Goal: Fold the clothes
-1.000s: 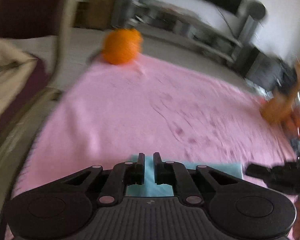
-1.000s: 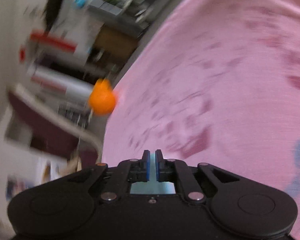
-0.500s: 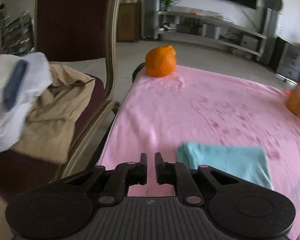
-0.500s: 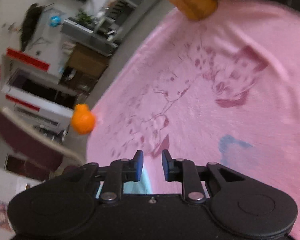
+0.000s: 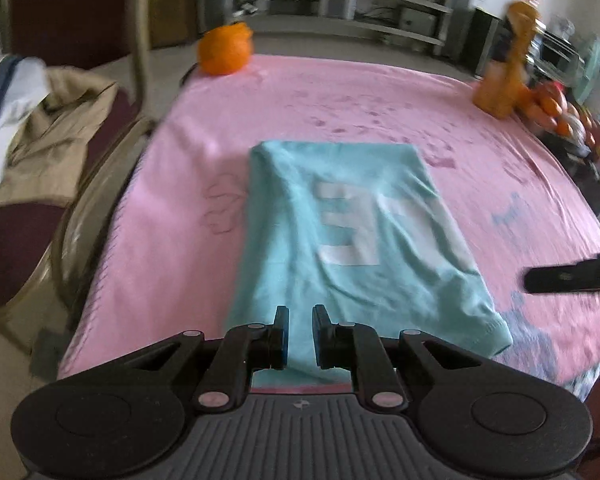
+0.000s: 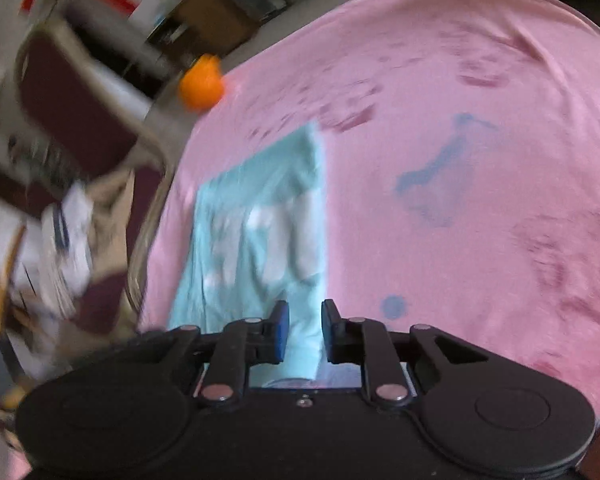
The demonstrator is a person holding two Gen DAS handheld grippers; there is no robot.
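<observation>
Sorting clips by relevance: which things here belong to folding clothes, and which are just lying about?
Job: teal T-shirt, left gripper, right gripper, clothes heaped on chair.
Lying about: orange ball, orange bottle, pink tablecloth.

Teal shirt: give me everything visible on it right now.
The teal shirt is soft knit, folded into a rough rectangle with white block lettering on top and a stitched hem at its near right corner. It lies flat, slightly wrinkled, on the pink tablecloth. Both grippers' jaws stand open over its near edge; neither grips it.
</observation>
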